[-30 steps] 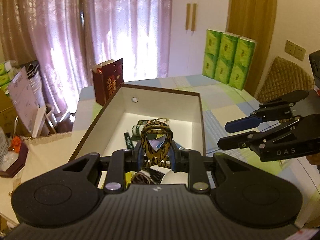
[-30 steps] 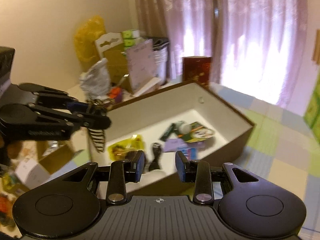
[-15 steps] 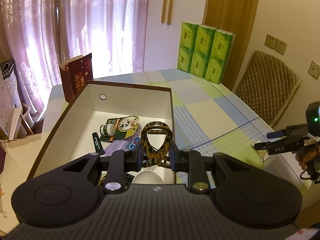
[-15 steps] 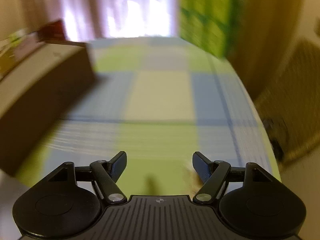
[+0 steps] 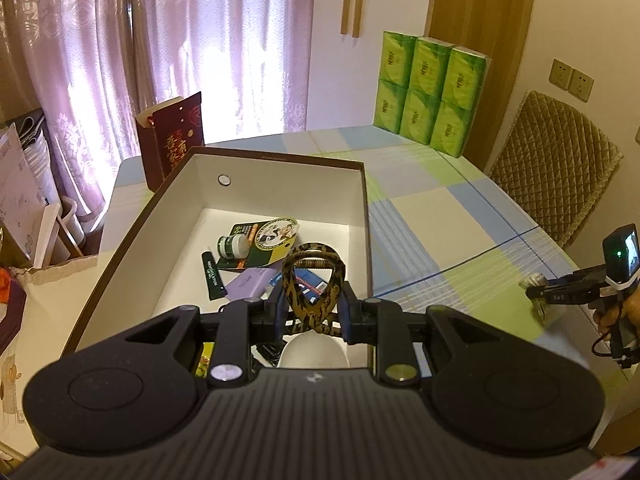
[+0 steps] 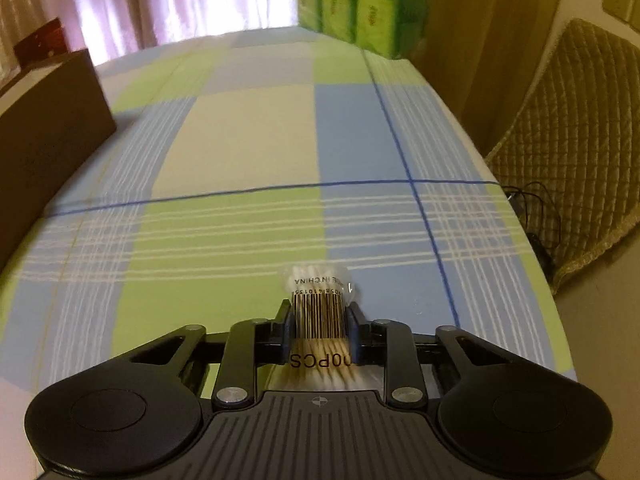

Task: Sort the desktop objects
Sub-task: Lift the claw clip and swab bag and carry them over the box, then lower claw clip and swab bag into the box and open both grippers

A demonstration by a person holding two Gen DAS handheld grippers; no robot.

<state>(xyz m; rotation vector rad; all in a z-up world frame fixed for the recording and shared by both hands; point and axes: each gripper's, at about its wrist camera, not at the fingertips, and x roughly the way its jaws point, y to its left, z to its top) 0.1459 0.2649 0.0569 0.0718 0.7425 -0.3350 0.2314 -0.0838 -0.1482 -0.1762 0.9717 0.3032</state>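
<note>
My open box (image 5: 362, 200), brown outside and white inside, fills the middle of the left view; it holds a small jar (image 5: 231, 245), a dark tube (image 5: 213, 276) and a purple packet (image 5: 248, 285). Over it my left hand-held gripper (image 5: 312, 314) pinches a leopard-print band (image 5: 313, 280). My right hand-held gripper (image 6: 319, 320) clamps a clear pack of cotton swabs (image 6: 318, 300) low over the plaid counter (image 6: 240, 152).

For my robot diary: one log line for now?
left gripper: holds hair tie over box | right gripper: grips cotton swabs on table
</note>
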